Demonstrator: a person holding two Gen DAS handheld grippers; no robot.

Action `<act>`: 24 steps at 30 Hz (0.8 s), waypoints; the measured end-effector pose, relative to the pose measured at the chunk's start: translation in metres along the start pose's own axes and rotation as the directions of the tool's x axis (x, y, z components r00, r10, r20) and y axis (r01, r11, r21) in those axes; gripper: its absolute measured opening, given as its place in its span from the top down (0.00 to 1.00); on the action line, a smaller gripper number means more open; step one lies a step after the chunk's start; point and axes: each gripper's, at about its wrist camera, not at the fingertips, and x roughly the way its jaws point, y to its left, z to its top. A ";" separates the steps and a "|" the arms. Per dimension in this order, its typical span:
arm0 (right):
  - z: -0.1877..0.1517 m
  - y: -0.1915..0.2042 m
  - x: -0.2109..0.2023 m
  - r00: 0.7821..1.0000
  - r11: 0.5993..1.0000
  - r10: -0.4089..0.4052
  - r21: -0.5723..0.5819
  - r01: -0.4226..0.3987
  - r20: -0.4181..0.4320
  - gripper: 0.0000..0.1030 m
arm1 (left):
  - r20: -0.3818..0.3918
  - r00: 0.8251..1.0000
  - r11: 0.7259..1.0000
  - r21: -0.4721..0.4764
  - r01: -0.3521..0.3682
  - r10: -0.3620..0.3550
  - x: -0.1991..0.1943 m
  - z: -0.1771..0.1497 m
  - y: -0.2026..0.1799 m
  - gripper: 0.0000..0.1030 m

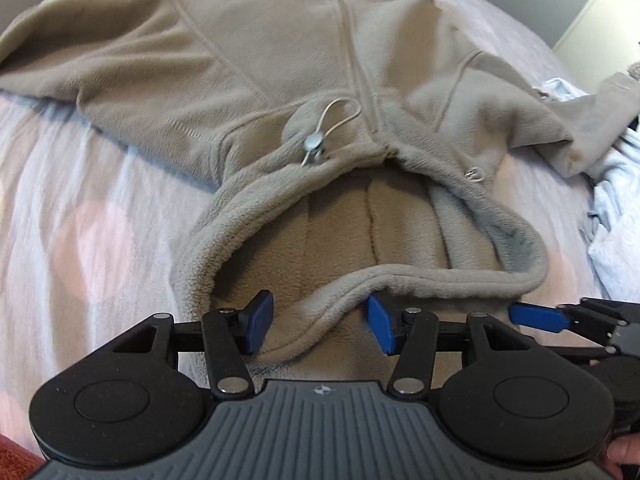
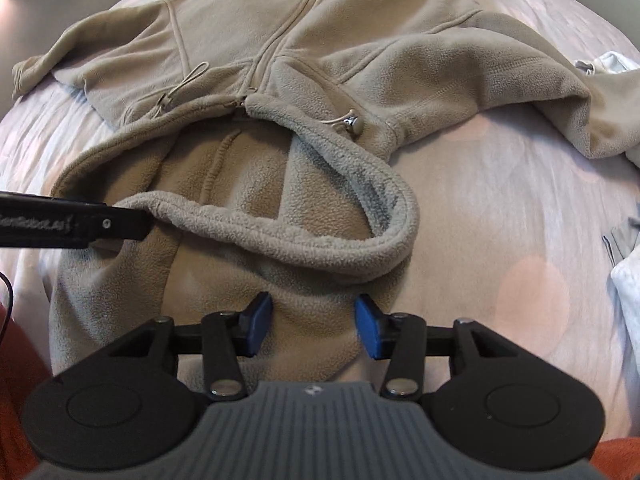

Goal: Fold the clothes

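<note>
A beige fleece hooded jacket (image 1: 280, 52) lies flat, front up and zipped, on the bed, with its hood (image 1: 360, 224) spread open toward me. My left gripper (image 1: 320, 326) is open over the hood's near rim, and the thick hem runs between its blue pads (image 1: 260, 322). My right gripper (image 2: 314, 330) is open low over the hood's fabric (image 2: 320, 200), right of the left one. One of its blue fingers (image 1: 536, 318) shows at the right of the left wrist view. A left gripper finger (image 2: 80, 224) reaches the hood rim in the right wrist view. A drawcord toggle (image 1: 314, 144) rests at the collar.
The bed sheet (image 1: 80, 200) is pale with pink dots. Light blue and white clothes (image 1: 616, 216) are heaped at the right edge, past the jacket's sleeve (image 2: 560, 92). Orange-red fabric (image 2: 24, 360) shows at the lower corners. A wall and door (image 1: 600, 12) stand far right.
</note>
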 end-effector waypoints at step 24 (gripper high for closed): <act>0.018 0.032 -0.009 0.994 0.994 -0.075 -0.078 0.082 0.084 0.36 | 0.089 0.996 0.993 0.114 -0.018 0.008 -0.008 -0.004 0.002 0.54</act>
